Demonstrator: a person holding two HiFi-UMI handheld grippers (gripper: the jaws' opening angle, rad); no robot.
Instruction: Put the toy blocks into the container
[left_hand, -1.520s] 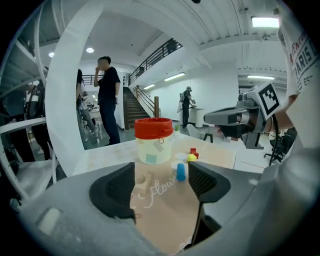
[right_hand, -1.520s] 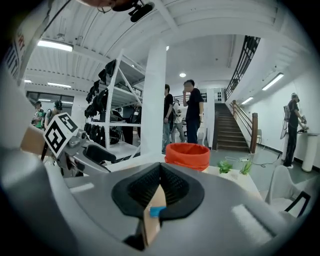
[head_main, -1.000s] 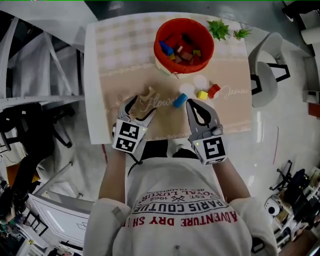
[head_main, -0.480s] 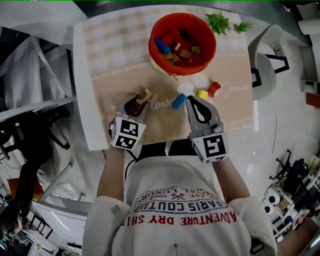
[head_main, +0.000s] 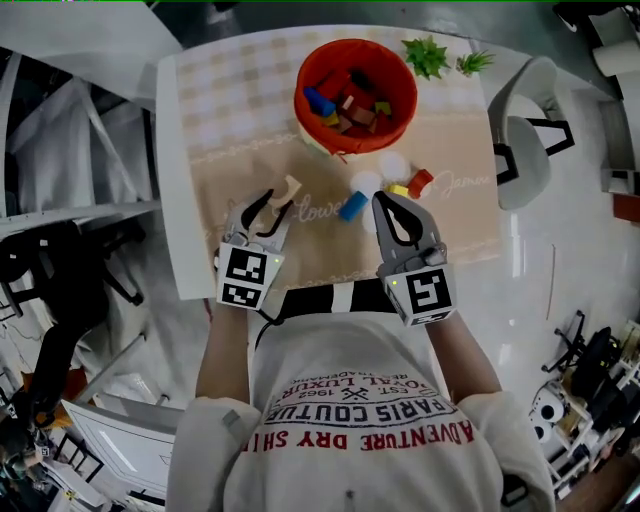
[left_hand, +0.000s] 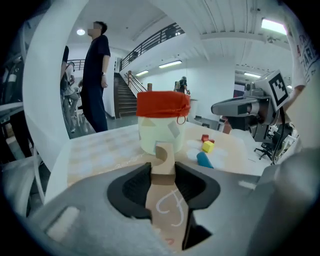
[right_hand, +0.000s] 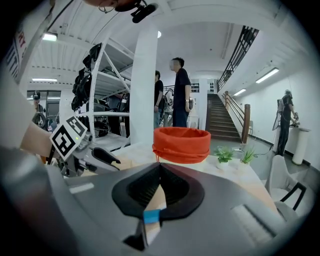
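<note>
- Far left: the left gripper (head_main: 278, 203) has just been closing its jaws, and they are clamped on a pale wooden block with a curved notch (head_main: 290, 187), pinched right at the tips.
- That gripper's own view confirms it. The wooden block (left_hand: 164, 159) stands upright with a pad pressed against each side, and the container is straight beyond it.
- Centre, at the far end of the beige printed cloth (head_main: 240, 150), sits the round container with an orange fabric rim (head_main: 358, 45). Coloured toy blocks (head_main: 345, 100) are heaped inside it.
- Just this side of the container, loose on the cloth and bunched together, lie a blue cylinder block (head_main: 352, 206), two white round discs (head_main: 366, 181), a yellow cube (head_main: 398, 190) and a red block (head_main: 420, 182).
- The right gripper (head_main: 381, 200) sits just beside the blue cylinder, jaws together at the tips and gripping nothing. In its own view the blue piece shows below the closed jaws.
- Far right corner: two small green plants (head_main: 427, 55).
</note>
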